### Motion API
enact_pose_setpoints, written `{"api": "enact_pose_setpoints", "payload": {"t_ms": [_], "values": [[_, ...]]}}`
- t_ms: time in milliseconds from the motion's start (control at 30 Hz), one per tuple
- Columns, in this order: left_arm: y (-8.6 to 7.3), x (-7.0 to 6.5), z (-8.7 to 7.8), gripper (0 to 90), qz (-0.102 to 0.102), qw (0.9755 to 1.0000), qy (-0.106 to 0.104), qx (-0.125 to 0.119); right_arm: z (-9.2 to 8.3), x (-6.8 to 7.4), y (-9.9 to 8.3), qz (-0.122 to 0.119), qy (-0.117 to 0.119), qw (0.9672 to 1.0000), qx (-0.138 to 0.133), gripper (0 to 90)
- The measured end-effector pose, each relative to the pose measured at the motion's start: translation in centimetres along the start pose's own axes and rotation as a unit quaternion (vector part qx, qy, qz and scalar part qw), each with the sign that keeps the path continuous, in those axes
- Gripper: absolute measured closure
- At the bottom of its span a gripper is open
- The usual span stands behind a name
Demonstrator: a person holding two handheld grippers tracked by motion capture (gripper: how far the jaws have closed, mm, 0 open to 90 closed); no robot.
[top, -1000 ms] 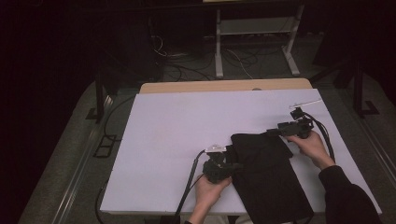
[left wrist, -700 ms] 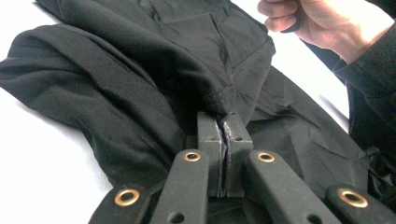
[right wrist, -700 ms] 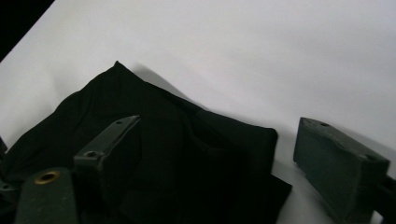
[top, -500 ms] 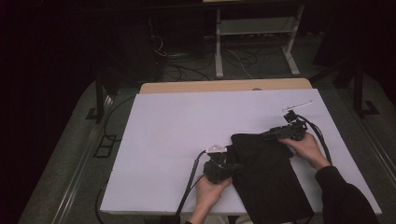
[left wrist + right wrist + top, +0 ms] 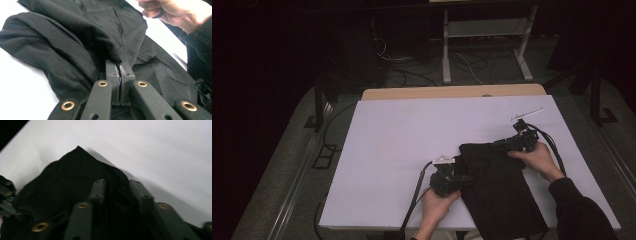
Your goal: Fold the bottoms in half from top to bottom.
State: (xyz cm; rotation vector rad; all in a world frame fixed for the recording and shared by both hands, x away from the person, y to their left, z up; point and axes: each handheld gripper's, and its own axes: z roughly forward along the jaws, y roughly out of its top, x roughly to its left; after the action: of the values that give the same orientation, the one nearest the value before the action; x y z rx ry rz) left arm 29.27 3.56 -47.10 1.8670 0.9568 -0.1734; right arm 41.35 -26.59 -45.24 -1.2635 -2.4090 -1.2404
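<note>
The black garment lies on the white table, long axis running from the far right corner toward the person. The left gripper is clamped on a hem fold. The right gripper has just been closing, jaws part-open astride the garment's far corner.

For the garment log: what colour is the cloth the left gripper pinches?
Plain black cloth, clearest in the left gripper view.
</note>
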Motion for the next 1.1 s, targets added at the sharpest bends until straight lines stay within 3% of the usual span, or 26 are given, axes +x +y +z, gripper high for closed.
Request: {"api": "enact_pose_setpoints", "payload": {"t_ms": [167, 400, 533, 667, 967, 1100], "values": [[0.0, 0.0, -0.1, 87.0, 0.002, 1.0, 0.0, 0.0, -0.2, 0.1, 0.0, 0.006, 0.007, 0.9999, -0.007, 81.7], [-0.1, 0.0, -0.3, 86.9, 0.0, 1.0, 0.0, -0.004, -0.7, 0.8, 0.0, 0.027, 0.019, 0.999, -0.029, 83.6], [-0.2, 0.0, -0.4, 86.8, -0.001, 1.0, -0.002, -0.005, -1.0, 1.7, 0.0, 0.046, 0.045, 0.9966, -0.051, 83.8], [-0.2, 0.0, -0.4, 86.2, -0.001, 1.0, -0.002, -0.003, -1.3, 2.3, -0.1, 0.051, 0.052, 0.9955, -0.06, 83.9], [-0.2, -0.4, -0.8, 69.5, 0.038, 0.9988, 0.022, -0.02, -2.5, 4.0, -1.0, 0.047, 0.065, 0.9935, -0.08, 84.0], [0.0, -0.5, -1.0, 61.5, 0.037, 0.9986, 0.026, -0.028, -3.1, 4.4, -1.5, 0.048, 0.067, 0.9926, -0.09, 84.0]]}}
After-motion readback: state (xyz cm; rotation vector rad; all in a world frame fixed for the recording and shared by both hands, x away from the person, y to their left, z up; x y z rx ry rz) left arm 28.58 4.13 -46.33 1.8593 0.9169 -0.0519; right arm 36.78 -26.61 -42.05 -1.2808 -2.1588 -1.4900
